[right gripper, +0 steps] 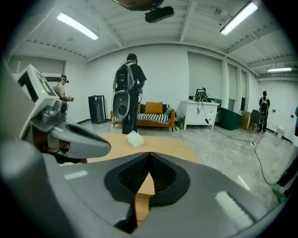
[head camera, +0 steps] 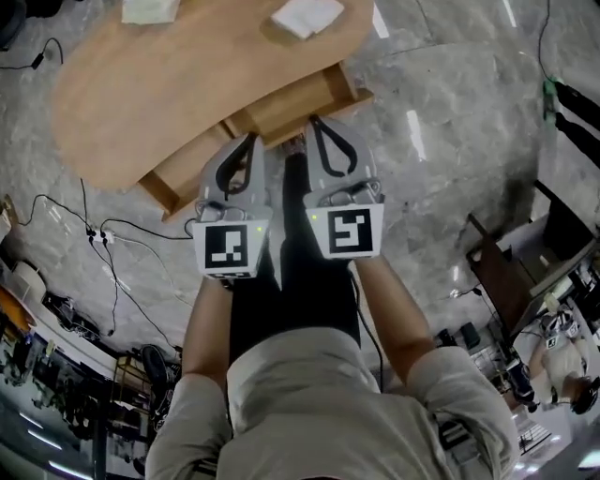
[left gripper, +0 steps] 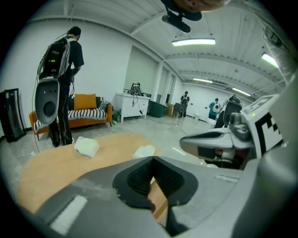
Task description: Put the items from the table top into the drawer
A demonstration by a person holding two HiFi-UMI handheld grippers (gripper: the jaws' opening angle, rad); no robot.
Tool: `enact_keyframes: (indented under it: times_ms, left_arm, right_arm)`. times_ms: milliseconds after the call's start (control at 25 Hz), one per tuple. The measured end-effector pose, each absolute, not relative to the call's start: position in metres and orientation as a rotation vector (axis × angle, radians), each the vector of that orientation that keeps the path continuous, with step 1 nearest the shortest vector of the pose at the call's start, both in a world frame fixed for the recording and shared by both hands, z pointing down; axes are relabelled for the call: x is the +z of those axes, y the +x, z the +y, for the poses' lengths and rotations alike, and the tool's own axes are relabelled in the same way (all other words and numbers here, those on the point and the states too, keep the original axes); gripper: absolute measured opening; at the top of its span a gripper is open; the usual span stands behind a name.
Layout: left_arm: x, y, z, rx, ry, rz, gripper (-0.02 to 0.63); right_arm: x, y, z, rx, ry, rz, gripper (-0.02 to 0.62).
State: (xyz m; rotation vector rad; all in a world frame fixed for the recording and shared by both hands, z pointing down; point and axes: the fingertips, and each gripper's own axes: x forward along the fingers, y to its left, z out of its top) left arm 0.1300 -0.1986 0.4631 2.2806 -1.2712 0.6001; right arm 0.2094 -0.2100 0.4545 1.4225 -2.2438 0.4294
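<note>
A curved wooden table (head camera: 169,84) stands ahead of me with its drawer (head camera: 281,111) pulled open at the near edge. Two white soft items lie on top, one at the far left (head camera: 150,9), one at the far right (head camera: 307,15). The left gripper view shows both, the left one (left gripper: 87,147) and the right one (left gripper: 144,151); the right gripper view shows one white item (right gripper: 135,138). My left gripper (head camera: 251,138) (left gripper: 152,159) and right gripper (head camera: 313,119) (right gripper: 149,154) hover side by side over the drawer, both shut and empty.
A person with a backpack (right gripper: 128,93) stands behind the table near an orange sofa (right gripper: 153,116). Cables (head camera: 103,234) run over the marble floor at my left. Dark furniture (head camera: 525,262) stands at my right. A white cabinet (right gripper: 202,114) is by the far wall.
</note>
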Motion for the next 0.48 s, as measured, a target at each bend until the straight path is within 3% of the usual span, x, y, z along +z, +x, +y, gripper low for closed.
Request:
enact_keyframes:
  times_ms: [480]
  left_arm:
    - [0.570,0.128,-0.260,0.613,2.157,-1.306,0.020]
  right_arm:
    - [0.574,0.217,-0.301,0.366,1.234,-2.140,0.008]
